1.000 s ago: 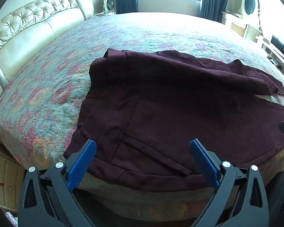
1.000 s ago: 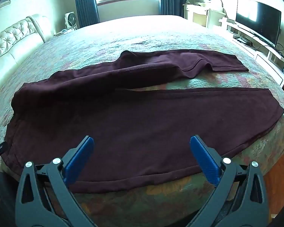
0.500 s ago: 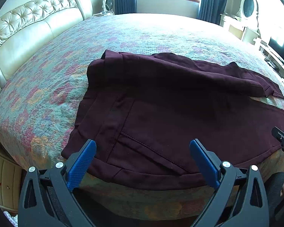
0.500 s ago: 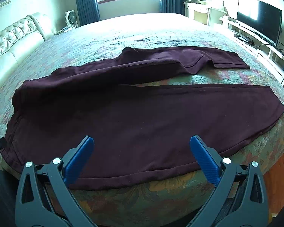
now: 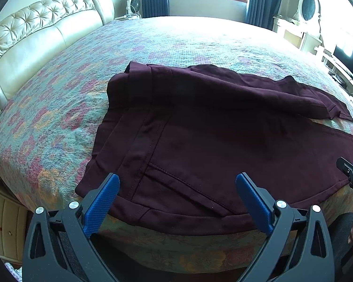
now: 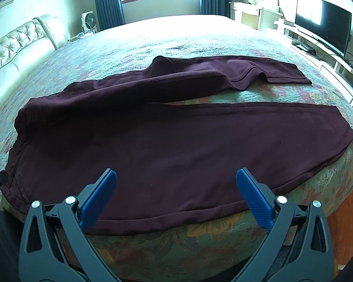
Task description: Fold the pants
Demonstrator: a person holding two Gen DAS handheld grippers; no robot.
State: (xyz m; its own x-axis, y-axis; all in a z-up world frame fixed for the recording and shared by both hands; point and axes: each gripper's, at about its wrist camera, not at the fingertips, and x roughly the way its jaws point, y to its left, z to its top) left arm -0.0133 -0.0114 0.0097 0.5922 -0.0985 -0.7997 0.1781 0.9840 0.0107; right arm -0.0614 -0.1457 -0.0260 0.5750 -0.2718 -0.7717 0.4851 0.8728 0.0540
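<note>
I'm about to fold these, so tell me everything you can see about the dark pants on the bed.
The pants are dark maroon, of a soft matte fabric, lying unfolded across the floral bedspread. The waistband lies toward the headboard, with a stitched slanted pocket near it. The near leg lies flat along the bed's edge; the far leg is rumpled, partly doubled over. Both tools, the left tool and the right tool, are open at the near hem, gripping nothing.

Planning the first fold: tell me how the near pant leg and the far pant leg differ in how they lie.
The near leg lies flat and smooth along the bed edge; the far leg is rumpled, with a raised fold along it. The near leg's hem reaches the bed's right edge; the far leg's hem stops short. Both are dark maroon and untouched by either open gripper.
</note>
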